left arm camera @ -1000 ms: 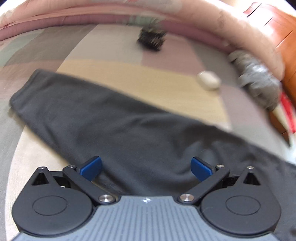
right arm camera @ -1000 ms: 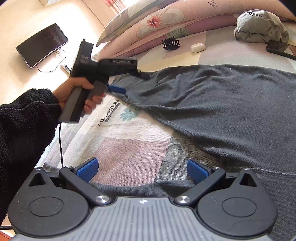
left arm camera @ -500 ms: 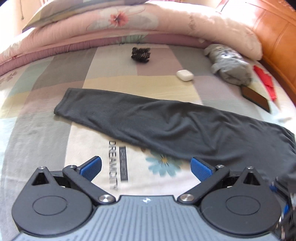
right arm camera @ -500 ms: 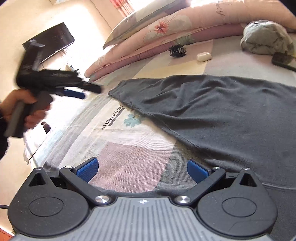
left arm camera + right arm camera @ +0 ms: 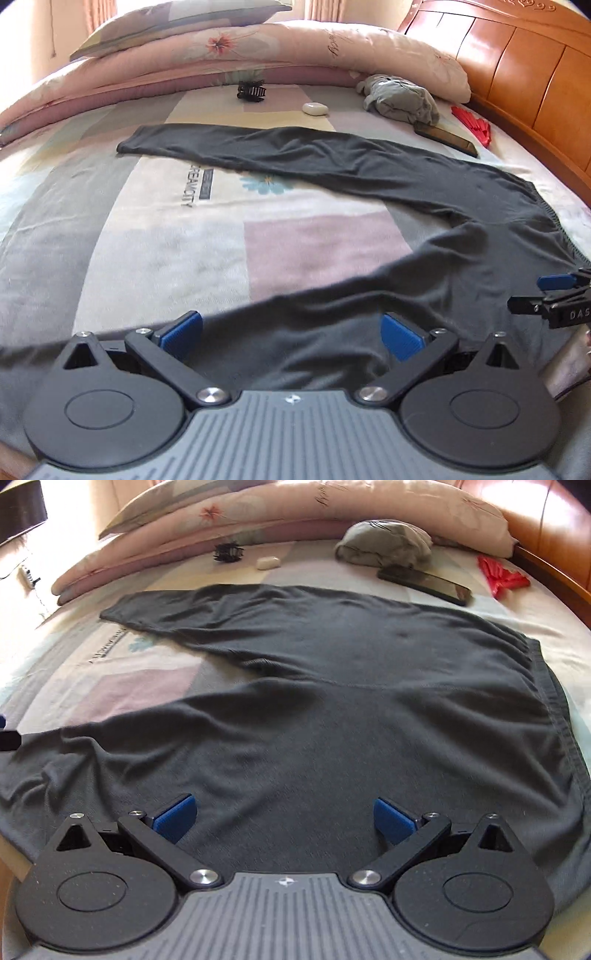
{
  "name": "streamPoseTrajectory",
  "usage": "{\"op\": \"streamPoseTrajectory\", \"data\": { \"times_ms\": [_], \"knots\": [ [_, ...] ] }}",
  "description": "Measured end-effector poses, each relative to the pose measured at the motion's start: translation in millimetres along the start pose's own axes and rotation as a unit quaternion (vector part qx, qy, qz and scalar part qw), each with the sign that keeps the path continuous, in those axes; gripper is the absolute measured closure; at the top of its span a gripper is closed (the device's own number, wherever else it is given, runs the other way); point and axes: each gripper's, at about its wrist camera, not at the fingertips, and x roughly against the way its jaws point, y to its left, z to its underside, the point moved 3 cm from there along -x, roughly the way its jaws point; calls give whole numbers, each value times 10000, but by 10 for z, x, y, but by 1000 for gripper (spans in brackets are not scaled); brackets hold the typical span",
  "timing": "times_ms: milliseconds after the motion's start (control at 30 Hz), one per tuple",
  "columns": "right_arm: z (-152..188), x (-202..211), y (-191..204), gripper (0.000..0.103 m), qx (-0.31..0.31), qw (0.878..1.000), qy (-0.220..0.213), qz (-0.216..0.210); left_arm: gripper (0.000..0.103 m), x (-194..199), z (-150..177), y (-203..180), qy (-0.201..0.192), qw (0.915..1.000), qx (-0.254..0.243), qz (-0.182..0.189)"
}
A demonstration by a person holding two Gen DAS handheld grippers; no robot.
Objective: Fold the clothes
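Note:
Dark grey trousers (image 5: 369, 173) lie spread on the bed, their two legs splayed apart in a V. The far leg's cuff (image 5: 129, 146) points left and the elastic waistband (image 5: 554, 709) is at the right. My left gripper (image 5: 291, 328) hangs open just above the near leg (image 5: 406, 288), with nothing between its blue pads. My right gripper (image 5: 284, 812) is open too, low over the trousers (image 5: 351, 720) near the seat. It shows at the right edge of the left wrist view as the right gripper (image 5: 554, 295). The left gripper (image 5: 7, 734) peeks in at the left edge of the right wrist view.
Beyond the trousers lie a black hair clip (image 5: 251, 90), a white earbud case (image 5: 315, 108), a bundled grey garment (image 5: 402, 98), a phone (image 5: 445, 138) and a red item (image 5: 474, 123). Folded quilts and pillows (image 5: 258, 48) line the back. A wooden headboard (image 5: 517, 74) stands at the right.
My left gripper has pulled back from the far leg's cuff to the near leg. My right gripper has swung right, over the seat of the trousers. Both stay open.

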Motion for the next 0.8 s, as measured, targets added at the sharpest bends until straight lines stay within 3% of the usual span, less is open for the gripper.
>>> {"op": "streamPoseTrajectory", "data": {
  "times_ms": [100, 167, 267, 467, 700, 800],
  "knots": [
    [121, -10, 54, 0, 140, 9994, -78, 300, 1, -86, 274, -238, -103, 9960, -455, -767],
    [156, -31, 133, 0, 390, 9980, -63, 499, 1, -87, 358, -324, -113, 9958, -557, -719],
    [123, -53, 152, 0, 292, 9979, 28, 583, 1, -57, 424, -372, -131, 9964, -508, -673],
    [76, -76, 175, 0, 103, 9967, 240, 765, 1, 14, 634, -213, 32, 9999, 39, -102],
    [93, -66, 198, 0, 15, 9957, 240, 890, 1, 208, 451, 174, -421, 9989, 48, -216],
    [115, -55, 203, 0, 20, 9959, 159, 893, 1, 71, 491, 346, -176, 9990, 201, -357]
  ]
}}
